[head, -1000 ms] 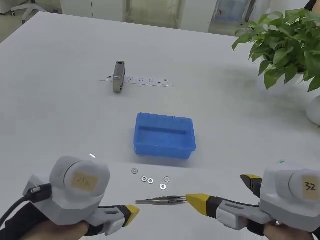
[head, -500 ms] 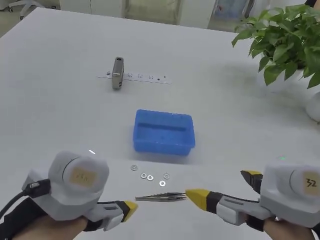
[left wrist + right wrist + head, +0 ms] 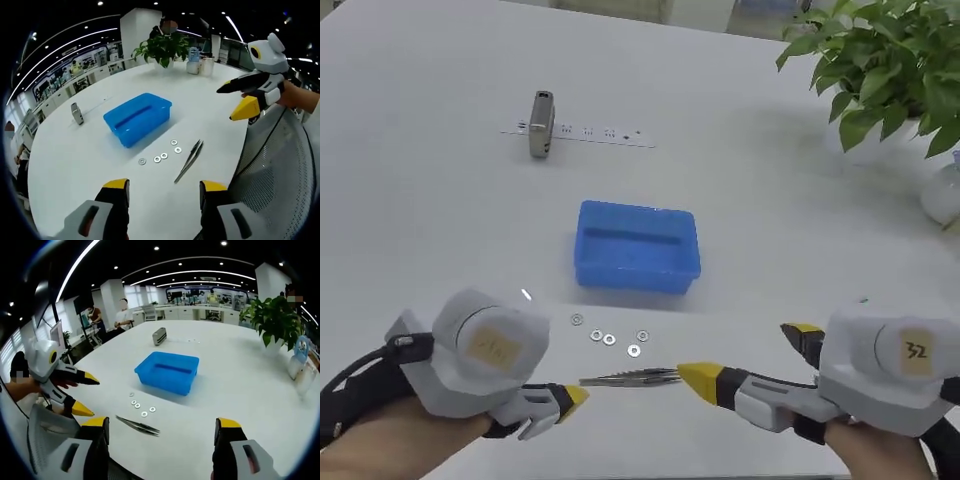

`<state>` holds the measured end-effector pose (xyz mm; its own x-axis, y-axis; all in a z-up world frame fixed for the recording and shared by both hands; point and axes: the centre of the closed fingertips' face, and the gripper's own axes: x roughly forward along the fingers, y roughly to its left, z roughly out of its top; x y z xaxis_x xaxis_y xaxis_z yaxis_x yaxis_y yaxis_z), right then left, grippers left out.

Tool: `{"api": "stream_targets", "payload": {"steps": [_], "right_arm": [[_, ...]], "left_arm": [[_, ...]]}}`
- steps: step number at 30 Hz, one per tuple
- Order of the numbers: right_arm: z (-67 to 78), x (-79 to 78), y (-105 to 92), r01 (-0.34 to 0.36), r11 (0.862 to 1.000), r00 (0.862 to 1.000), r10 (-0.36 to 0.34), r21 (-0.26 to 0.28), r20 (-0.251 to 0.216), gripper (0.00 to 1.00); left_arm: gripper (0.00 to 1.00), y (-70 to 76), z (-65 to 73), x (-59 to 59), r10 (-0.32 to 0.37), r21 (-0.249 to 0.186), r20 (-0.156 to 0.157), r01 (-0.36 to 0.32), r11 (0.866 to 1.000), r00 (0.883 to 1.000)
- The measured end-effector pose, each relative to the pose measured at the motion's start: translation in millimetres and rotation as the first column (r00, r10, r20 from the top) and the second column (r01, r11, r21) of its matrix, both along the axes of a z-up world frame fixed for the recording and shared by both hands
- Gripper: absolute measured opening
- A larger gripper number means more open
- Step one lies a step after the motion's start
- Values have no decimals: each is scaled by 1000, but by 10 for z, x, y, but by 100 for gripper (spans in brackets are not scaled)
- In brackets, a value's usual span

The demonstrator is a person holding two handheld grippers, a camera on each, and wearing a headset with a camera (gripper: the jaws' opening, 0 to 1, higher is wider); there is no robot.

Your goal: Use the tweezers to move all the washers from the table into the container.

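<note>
Left gripper view, tweezers (image 3: 189, 161), cups (image 3: 206, 66) beside plant (image 3: 161, 47)

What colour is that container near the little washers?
The container is bright blue, seen best in the head view.

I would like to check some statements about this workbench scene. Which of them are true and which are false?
1. The tweezers lie on the table. True.
2. All the washers are inside the blue container. False: five lie on the table near the container, which looks empty.
3. The left gripper and the right gripper are both open. True.
4. The right gripper grips the tweezers. False: the tweezers lie free.
</note>
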<state>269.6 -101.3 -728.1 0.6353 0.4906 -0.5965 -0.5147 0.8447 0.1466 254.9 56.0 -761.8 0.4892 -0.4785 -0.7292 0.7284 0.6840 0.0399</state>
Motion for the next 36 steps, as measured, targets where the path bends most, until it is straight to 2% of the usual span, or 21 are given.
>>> {"api": "stream_targets", "payload": {"steps": [3,5,8,13,19,26,28,30,32,33,36], "right_arm": [[-15,6,-7,2,1000,1000,-2,-6,-3,78],[-24,6,-13,5,1000,1000,-5,-3,-6,70],[-52,8,-26,14,1000,1000,-14,-7,-8,64],[-117,-13,-36,15,1000,1000,-15,-24,-22,55],[-164,-14,37,-11,999,999,10,-33,-39,50],[-207,3,151,-49,998,998,47,-41,-51,45],[-239,-5,213,-76,996,995,73,-45,-61,44],[-296,-14,269,-114,991,992,109,-65,-69,44],[-387,-11,307,-166,980,985,159,-113,-68,41],[-446,-19,341,-198,972,979,189,-128,-80,39],[-539,-20,414,-277,944,960,264,-182,-93,38]], "left_arm": [[50,-49,-58,12,-36,5,-17,36,999,999],[42,-82,-116,37,-56,-2,-29,56,998,998],[31,-134,-219,56,-98,-10,-49,98,995,994],[21,-202,-410,50,-147,-17,-111,146,989,983],[11,-251,-573,64,-206,3,-132,208,978,970],[0,-316,-659,43,-290,33,-116,296,955,950],[0,-314,-680,39,-316,51,-106,323,945,943],[0,-331,-667,37,-330,45,-103,336,941,938],[0,-340,-662,20,-350,43,-103,356,933,931],[0,-344,-645,0,-370,43,-99,375,926,924],[0,-351,-557,-8,-378,38,-86,382,923,922]]}}
